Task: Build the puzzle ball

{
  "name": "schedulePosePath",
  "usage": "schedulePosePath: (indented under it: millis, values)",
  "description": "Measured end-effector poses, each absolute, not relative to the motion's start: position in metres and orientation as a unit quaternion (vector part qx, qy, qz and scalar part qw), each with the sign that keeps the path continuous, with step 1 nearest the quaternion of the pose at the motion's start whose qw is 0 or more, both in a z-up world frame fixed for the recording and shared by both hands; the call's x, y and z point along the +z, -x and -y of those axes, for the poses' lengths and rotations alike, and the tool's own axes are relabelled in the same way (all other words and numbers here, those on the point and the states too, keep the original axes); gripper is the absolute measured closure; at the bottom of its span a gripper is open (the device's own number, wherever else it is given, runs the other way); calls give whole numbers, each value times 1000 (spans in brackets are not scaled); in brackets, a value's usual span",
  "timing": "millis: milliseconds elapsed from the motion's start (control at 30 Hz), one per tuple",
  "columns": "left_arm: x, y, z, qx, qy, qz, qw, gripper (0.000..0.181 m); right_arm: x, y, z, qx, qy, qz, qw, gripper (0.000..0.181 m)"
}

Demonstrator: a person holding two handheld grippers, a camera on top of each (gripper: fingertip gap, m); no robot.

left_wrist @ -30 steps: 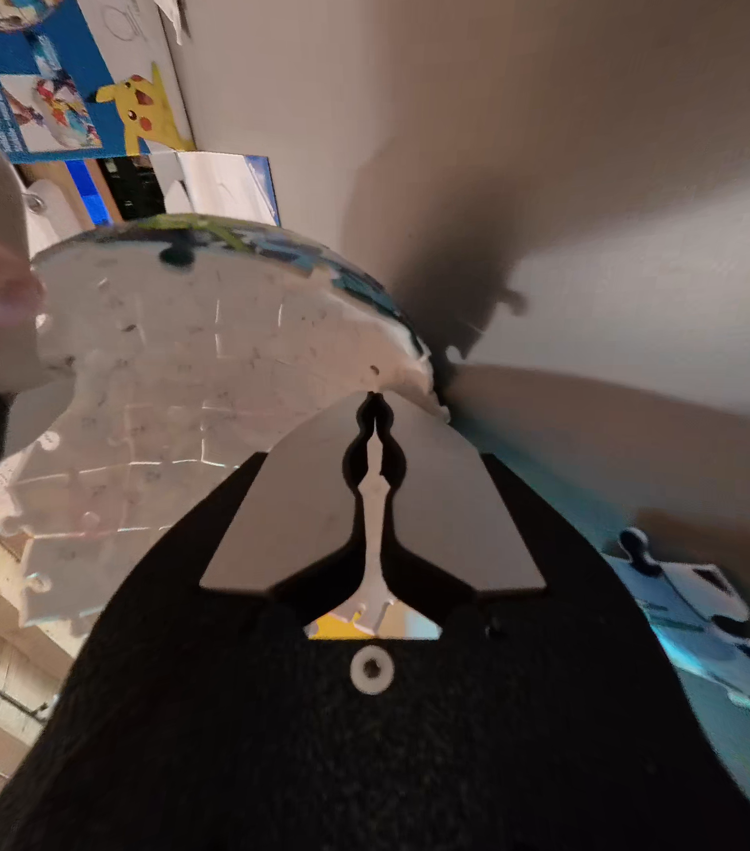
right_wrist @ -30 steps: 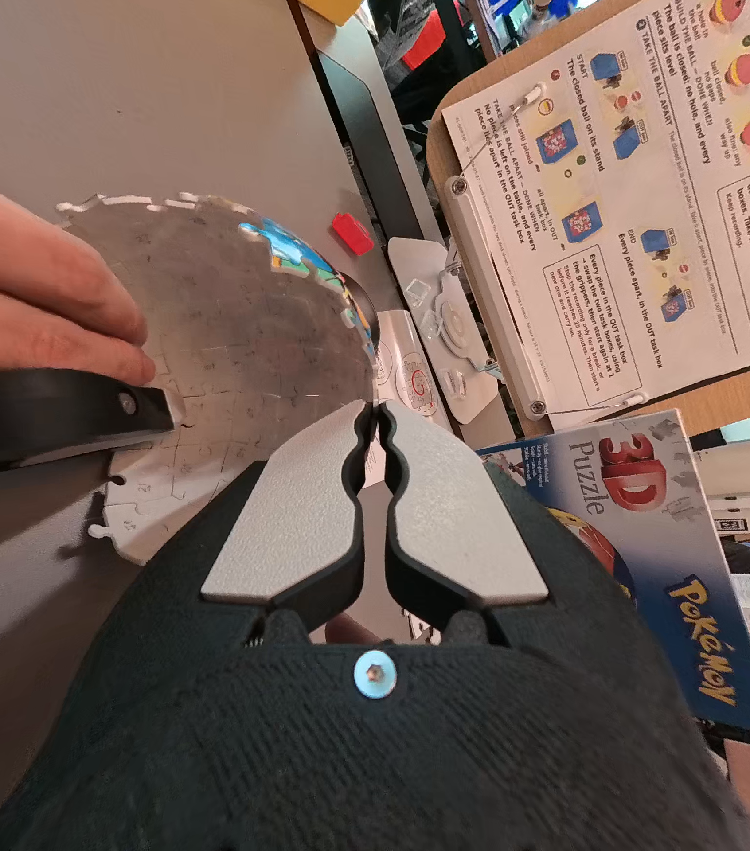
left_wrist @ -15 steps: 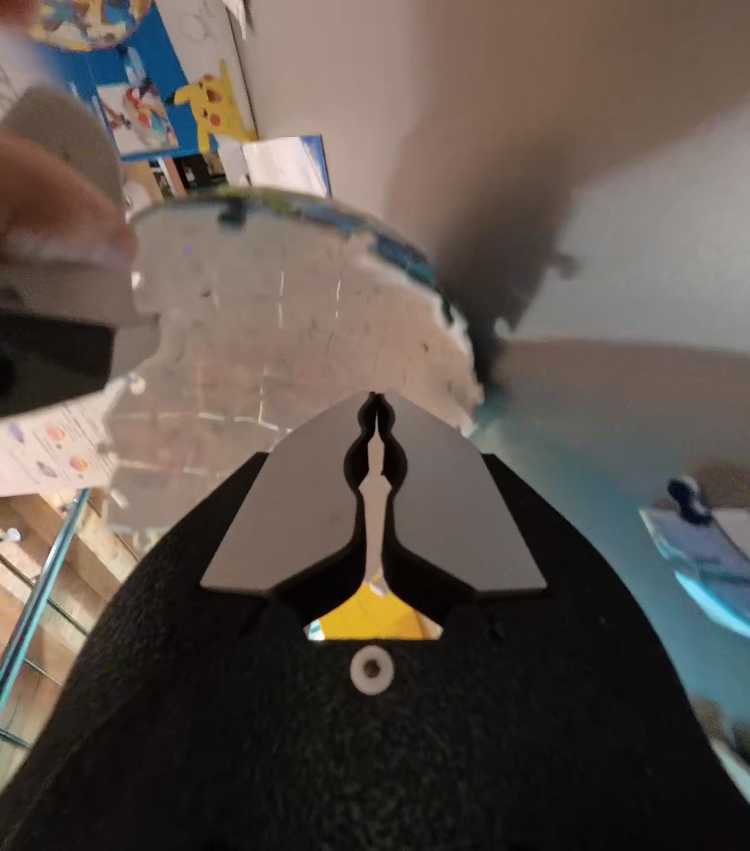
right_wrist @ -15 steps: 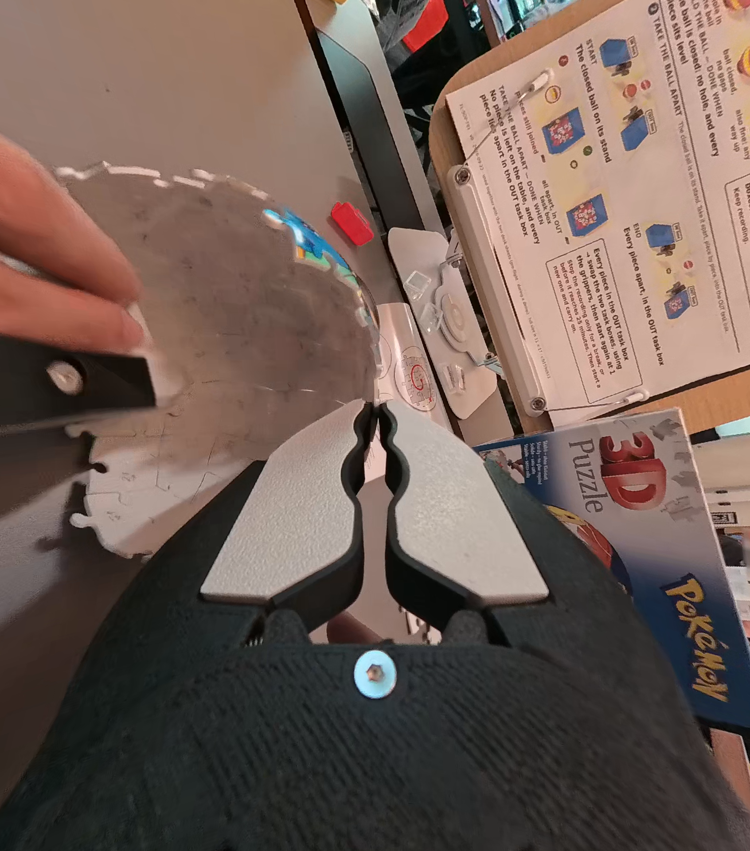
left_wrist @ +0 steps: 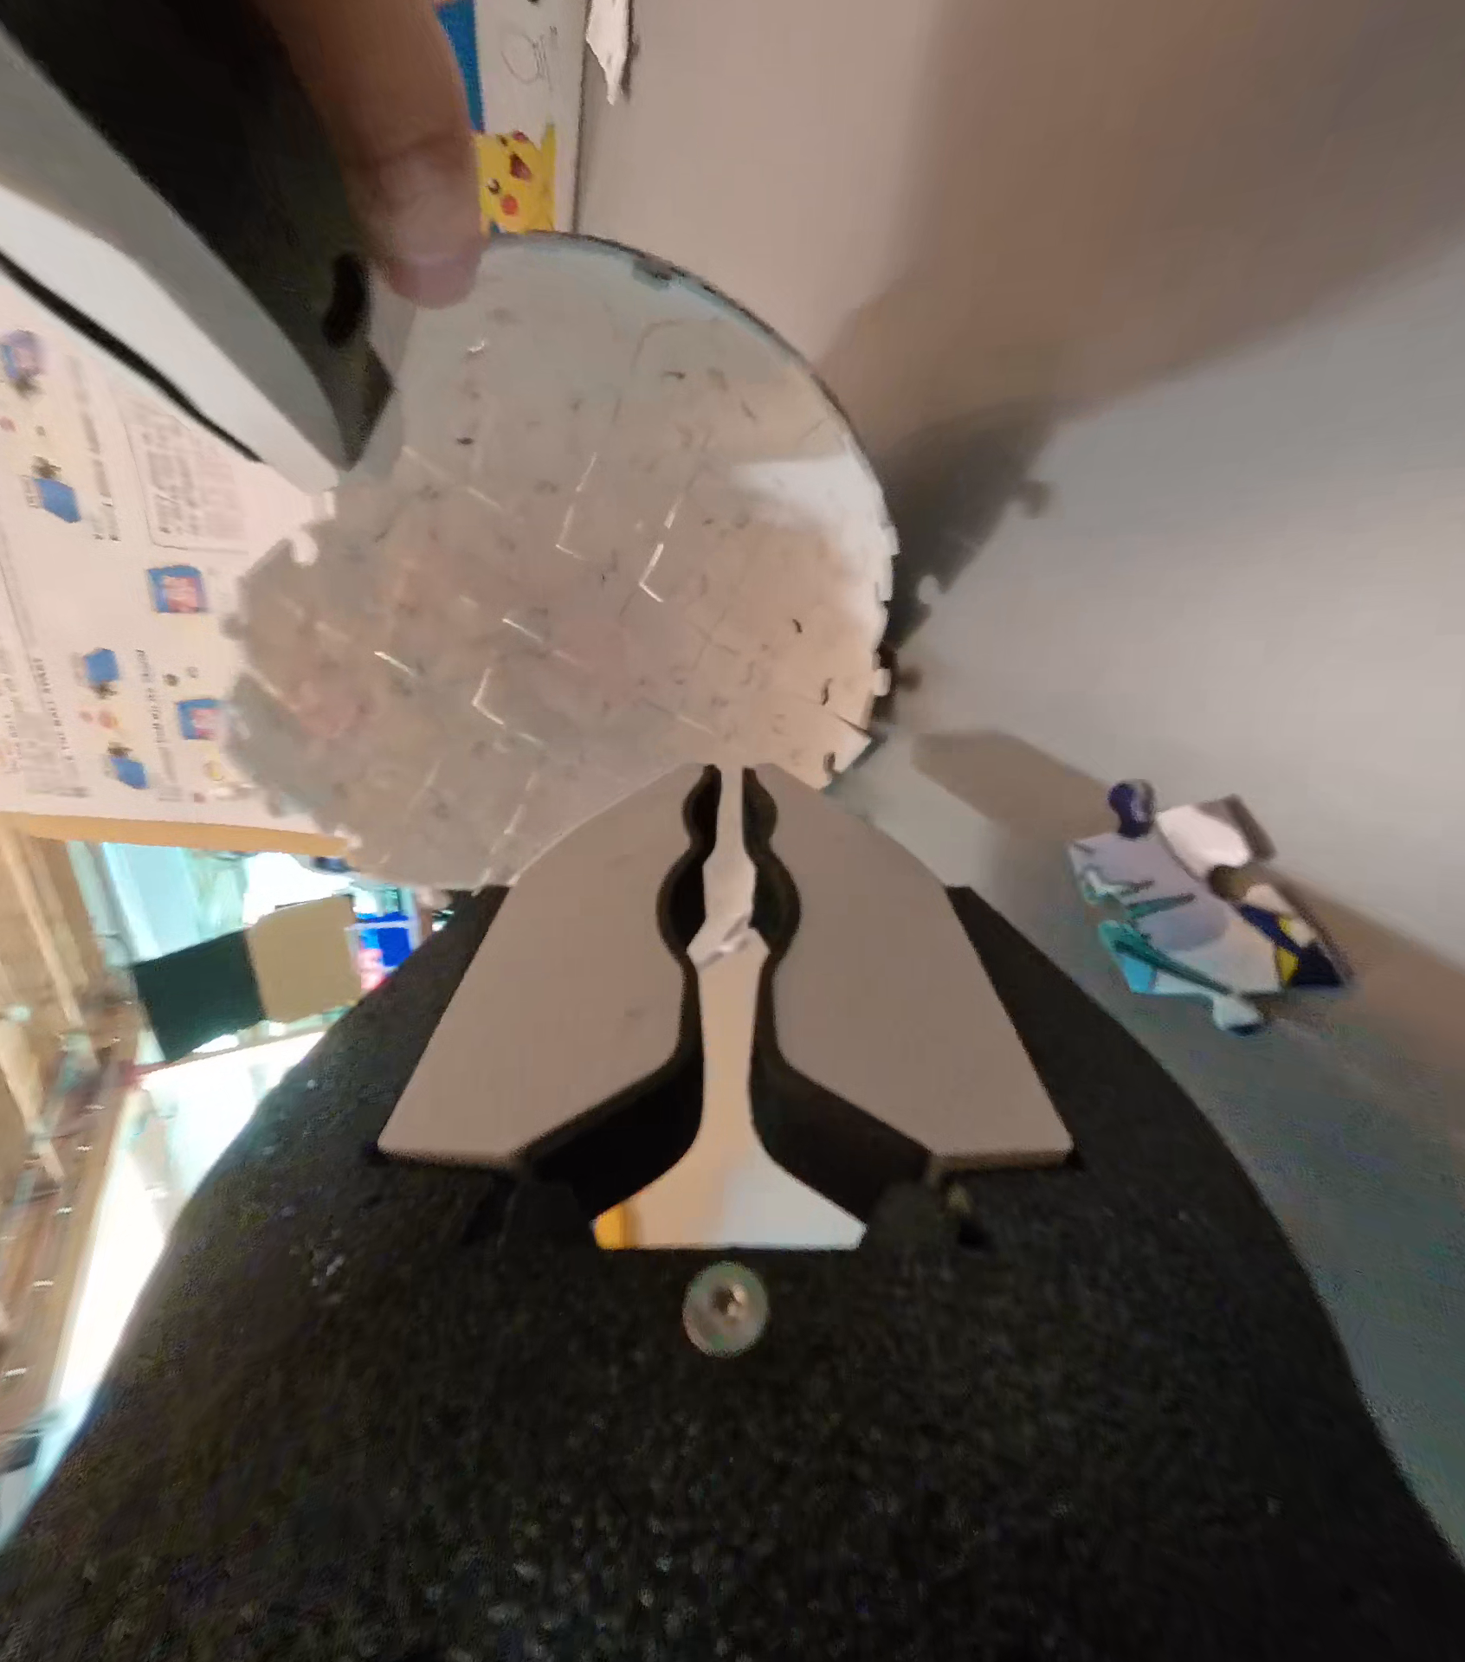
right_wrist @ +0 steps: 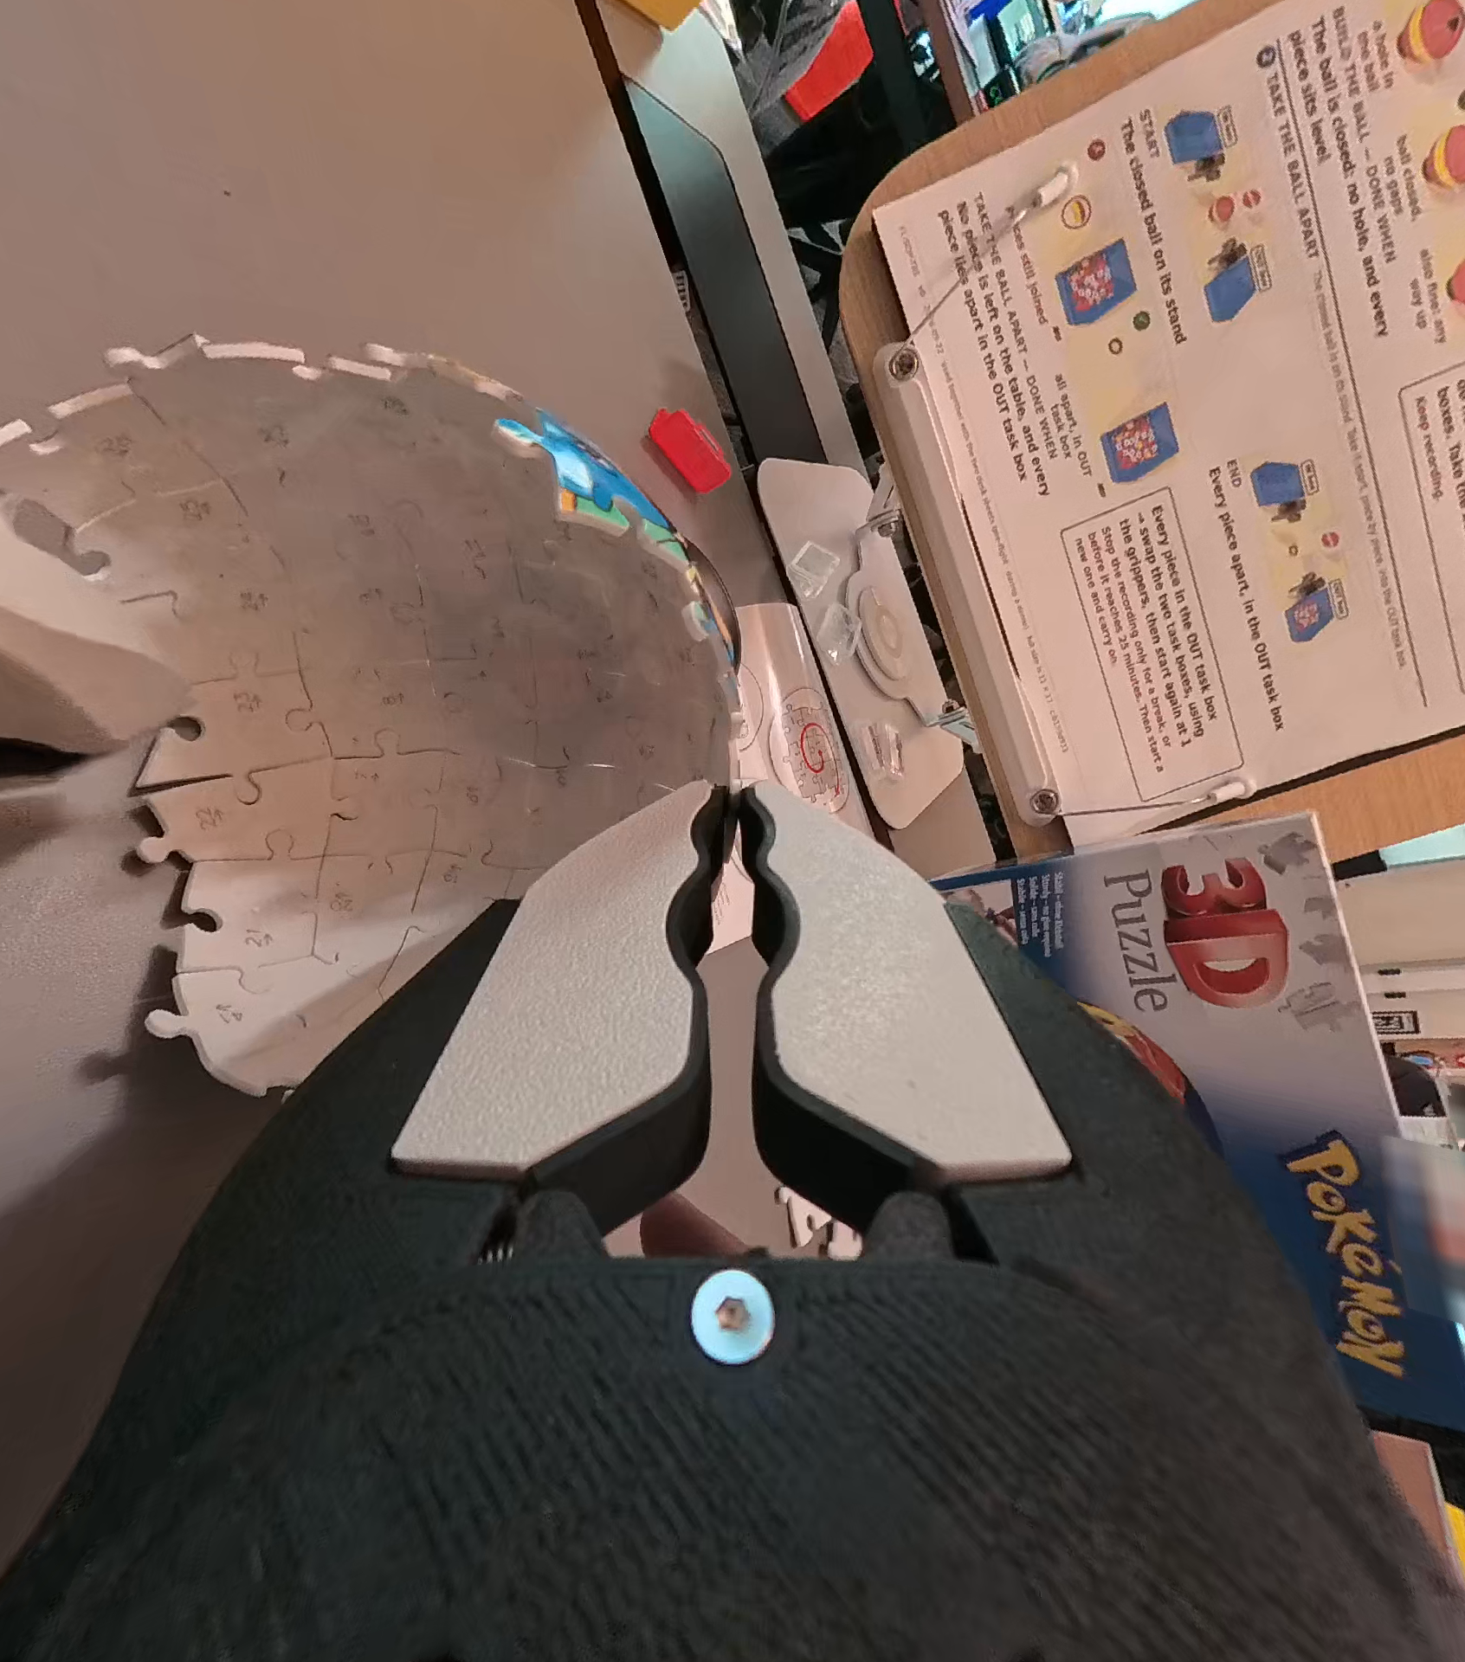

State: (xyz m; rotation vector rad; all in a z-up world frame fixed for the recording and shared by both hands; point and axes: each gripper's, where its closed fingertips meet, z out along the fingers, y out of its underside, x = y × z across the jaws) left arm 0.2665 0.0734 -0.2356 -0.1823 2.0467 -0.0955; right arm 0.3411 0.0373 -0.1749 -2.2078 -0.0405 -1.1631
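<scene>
A half-built puzzle ball shell [left_wrist: 567,576] is held up off the table, its pale grey inner side facing both cameras. My left gripper [left_wrist: 729,775] is shut on its lower rim, with the white edge showing between the fingers. The right gripper [left_wrist: 198,297] grips the opposite rim at upper left, a person's finger beside it. In the right wrist view the shell [right_wrist: 405,665] shows a strip of its coloured outer side, and my right gripper [right_wrist: 733,796] is shut on its right rim. A small cluster of joined pieces [left_wrist: 1197,908] lies on the table.
A blue puzzle box [right_wrist: 1233,1061] and an instruction sheet on a wooden board [right_wrist: 1251,378] stand to the right. A small red block [right_wrist: 689,450] and a white plastic stand pack [right_wrist: 855,621] lie on the grey table [right_wrist: 171,180] behind the shell. Some 10 cm of space lies between my two pairs of fingers.
The shell has turned and risen with both grippers still on it. In the left view the right gripper has moved to the upper left. The hand has left the right view.
</scene>
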Motion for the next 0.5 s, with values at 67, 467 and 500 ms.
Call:
schedulePosePath:
  millis: [67, 467, 500]
  values:
    - [-246, -268, -75, -53, 109, -864, 490, 172, -173, -339, -39, -446, 837, 19, 318, 178]
    - [-224, -250, -68, -151, 134, -836, 510, 170, -163, -317, -41, -526, 769, 96, 350, 179]
    - [-218, -246, -71, -171, 147, -827, 515, 171, -163, -317, -40, -532, 765, 100, 350, 178]
